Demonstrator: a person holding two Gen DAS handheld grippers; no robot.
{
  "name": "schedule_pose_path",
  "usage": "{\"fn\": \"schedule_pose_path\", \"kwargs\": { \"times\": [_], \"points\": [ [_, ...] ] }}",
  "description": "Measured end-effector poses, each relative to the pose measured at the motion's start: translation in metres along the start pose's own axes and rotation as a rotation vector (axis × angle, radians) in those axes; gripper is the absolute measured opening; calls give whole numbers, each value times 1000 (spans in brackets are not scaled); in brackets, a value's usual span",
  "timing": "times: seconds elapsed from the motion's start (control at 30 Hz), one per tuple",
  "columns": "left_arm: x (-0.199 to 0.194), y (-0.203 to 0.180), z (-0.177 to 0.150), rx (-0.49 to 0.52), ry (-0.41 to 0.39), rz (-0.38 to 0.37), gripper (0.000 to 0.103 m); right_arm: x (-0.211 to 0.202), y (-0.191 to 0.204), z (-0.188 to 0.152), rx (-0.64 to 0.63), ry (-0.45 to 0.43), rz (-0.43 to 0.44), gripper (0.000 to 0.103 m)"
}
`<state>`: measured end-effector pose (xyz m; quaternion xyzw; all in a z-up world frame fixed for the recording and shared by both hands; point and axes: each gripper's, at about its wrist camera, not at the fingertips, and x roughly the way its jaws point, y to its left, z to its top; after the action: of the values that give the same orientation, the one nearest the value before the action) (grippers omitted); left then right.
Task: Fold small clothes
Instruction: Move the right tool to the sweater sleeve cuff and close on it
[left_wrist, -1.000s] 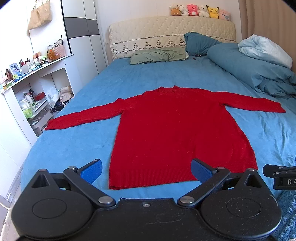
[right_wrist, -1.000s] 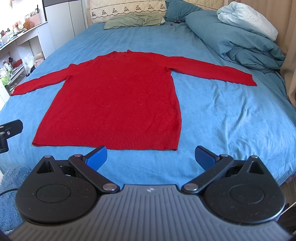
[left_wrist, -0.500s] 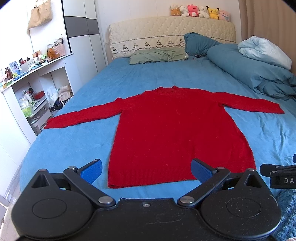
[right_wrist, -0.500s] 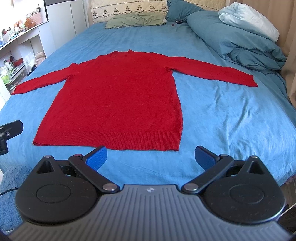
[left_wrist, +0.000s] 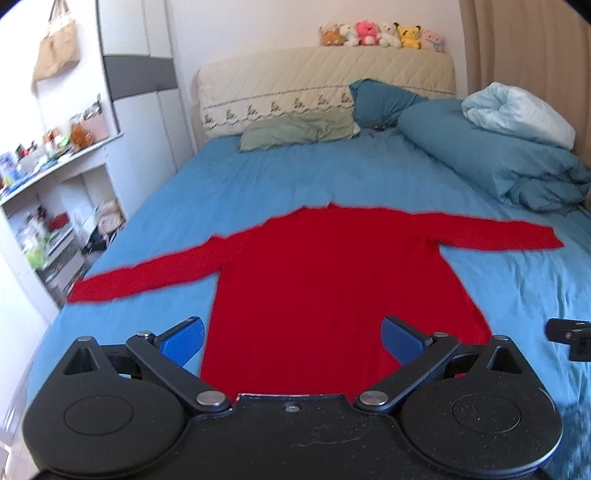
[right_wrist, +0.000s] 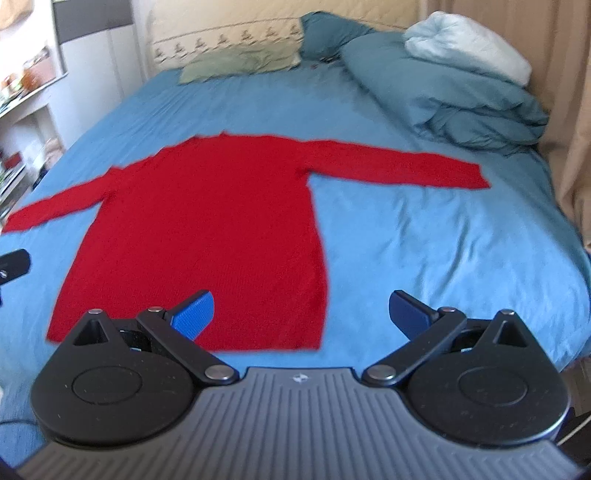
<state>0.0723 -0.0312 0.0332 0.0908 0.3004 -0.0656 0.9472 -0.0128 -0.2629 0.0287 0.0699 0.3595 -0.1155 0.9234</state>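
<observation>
We see a bed (left_wrist: 258, 192) with a blue sheet and a cream quilted headboard (left_wrist: 325, 81), plush toys (left_wrist: 380, 35) lined along its top. A rumpled teal duvet (left_wrist: 498, 162) lies on the right beside a beige curtain (left_wrist: 524, 48). On the left, white shelves (left_wrist: 48, 206) hold clutter against white walls.

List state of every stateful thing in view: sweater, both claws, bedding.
red sweater: unfolded, flat on the bed, both sleeves spread out sideways.
left claw: open, empty, over the sweater's hem.
right claw: open, empty, near the sweater's hem corner.
blue duvet: bunched in a heap at the bed's right side.
green pillow: lying flat against the headboard.
bed sheet: spread, lightly wrinkled.
</observation>
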Motion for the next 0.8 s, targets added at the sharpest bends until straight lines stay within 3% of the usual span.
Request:
{"fn": "schedule_pose_path", "kwargs": {
  "times": [0.27, 0.43, 0.67, 0.8],
  "points": [
    [86, -31, 87, 43, -65, -74, 103, 71, -58, 80, 106, -50, -92, 103],
    [164, -58, 123, 40, -18, -192, 103, 153, -104, 113, 213, -60, -150, 103],
    [291, -105, 145, 92, 73, -246, 103, 262, -155, 117, 300, -47, -242, 103],
    [352, -132, 144, 126, 135, -259, 103, 304, -182, 109, 376, -38, -263, 103]
  ]
}}
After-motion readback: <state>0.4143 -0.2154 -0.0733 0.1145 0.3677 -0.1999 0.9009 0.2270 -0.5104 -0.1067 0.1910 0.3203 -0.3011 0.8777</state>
